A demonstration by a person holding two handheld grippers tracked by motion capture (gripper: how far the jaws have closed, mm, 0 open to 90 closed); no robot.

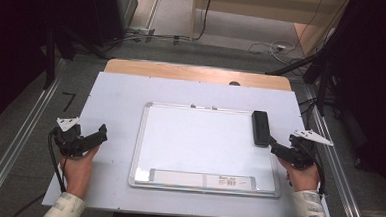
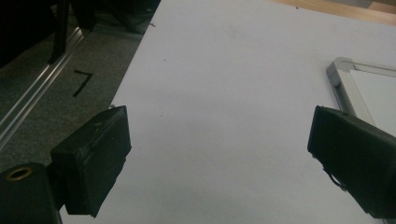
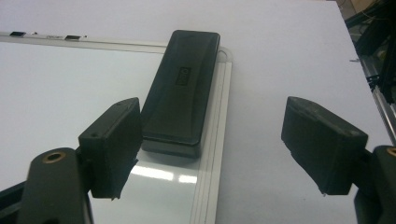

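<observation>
High view showed the left gripper (image 1: 101,131) over the white table (image 1: 117,89), jaws spread and empty, left of the whiteboard (image 1: 199,139). A black eraser (image 1: 260,127) lay along the whiteboard's right edge. Just beside its near end hovered the right gripper (image 1: 273,145), jaws spread wide, gripping nothing.

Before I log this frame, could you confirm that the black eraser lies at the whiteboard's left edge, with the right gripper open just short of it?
Not quite: the black eraser lies at the whiteboard's right edge, as the high view shows. The right gripper is indeed open just short of it.
</observation>
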